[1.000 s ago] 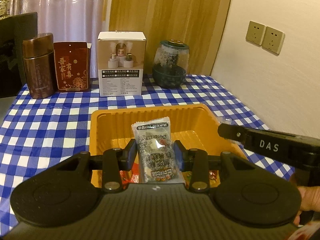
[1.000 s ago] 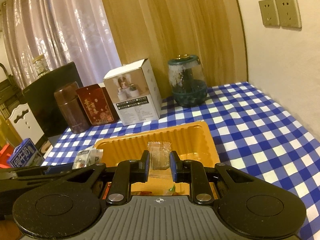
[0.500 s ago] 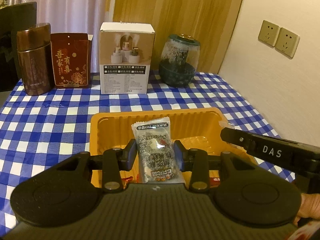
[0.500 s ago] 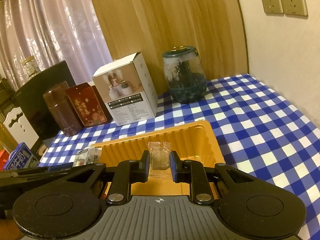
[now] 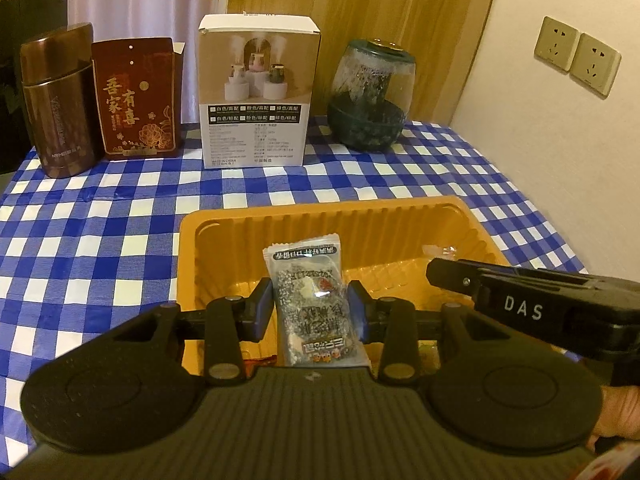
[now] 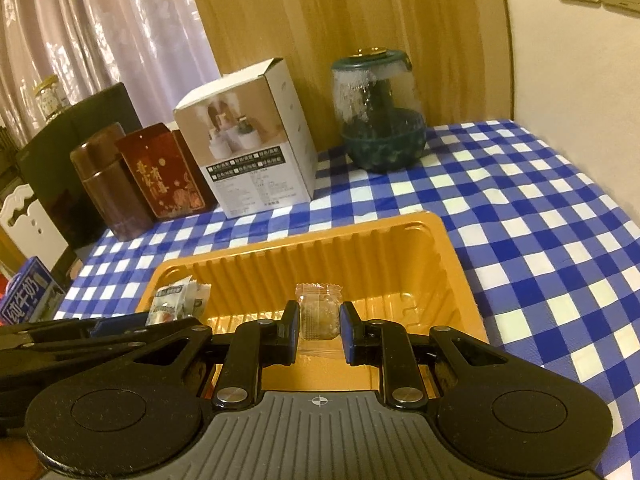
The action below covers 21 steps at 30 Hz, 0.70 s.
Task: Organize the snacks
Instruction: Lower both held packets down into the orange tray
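Note:
My left gripper is shut on a grey printed snack packet and holds it upright over the near part of the orange plastic tray. My right gripper is shut on a small clear wrapped candy over the same tray. The right gripper's fingers enter the left wrist view from the right. The left gripper's fingers and its packet show at the lower left of the right wrist view. A few wrapped snacks lie in the tray's near end, mostly hidden.
On the blue checked tablecloth behind the tray stand a brown canister, a red box, a white carton and a green-based glass jar. A wall with sockets is on the right.
Both grippers have moved slightly forward and up over the tray, each still holding its snack. The back row of objects looks closer.

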{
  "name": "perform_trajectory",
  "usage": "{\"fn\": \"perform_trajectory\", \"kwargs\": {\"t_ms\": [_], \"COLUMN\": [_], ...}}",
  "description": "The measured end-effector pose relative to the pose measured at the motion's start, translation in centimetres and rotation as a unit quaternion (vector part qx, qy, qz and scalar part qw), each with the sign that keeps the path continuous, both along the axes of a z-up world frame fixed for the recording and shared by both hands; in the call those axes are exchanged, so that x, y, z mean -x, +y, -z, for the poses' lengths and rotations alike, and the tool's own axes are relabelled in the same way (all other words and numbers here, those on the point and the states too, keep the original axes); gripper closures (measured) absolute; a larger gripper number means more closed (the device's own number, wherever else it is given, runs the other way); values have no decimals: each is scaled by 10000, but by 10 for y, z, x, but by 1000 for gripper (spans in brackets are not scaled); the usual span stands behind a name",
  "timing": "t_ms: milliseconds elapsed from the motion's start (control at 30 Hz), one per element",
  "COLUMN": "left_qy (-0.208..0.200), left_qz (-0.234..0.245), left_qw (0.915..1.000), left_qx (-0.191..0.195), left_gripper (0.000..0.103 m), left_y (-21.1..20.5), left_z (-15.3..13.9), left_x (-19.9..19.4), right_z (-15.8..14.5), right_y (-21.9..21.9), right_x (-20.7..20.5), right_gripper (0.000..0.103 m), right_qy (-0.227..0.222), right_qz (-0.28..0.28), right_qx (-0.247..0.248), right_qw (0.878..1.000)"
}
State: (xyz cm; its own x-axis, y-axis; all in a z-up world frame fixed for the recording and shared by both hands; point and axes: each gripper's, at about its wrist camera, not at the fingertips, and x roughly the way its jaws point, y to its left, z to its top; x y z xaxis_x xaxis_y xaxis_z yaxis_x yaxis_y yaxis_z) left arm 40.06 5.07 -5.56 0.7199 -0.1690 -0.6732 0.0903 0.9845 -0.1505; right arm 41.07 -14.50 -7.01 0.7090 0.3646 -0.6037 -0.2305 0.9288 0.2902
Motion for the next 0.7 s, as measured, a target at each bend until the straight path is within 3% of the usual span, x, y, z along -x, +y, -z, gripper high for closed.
{"fn": "perform_trajectory", "kwargs": {"t_ms": [300,700], "left_qy": [149,59], "left_qz": [-23,-85], "left_qw": [9999,9998], "left_qx": [23,193], "left_gripper": [67,65], "left_y": [0,3], "left_z": [7,7], "left_x": [-7,-7], "right_z": [5,4], "right_y": [1,2], "right_x": [-3,-2], "right_gripper": [81,81], "right_qy": [123,95], "right_qz": [-13,-39], "right_qx": [74,75], "right_qw": [9999,9999]}}
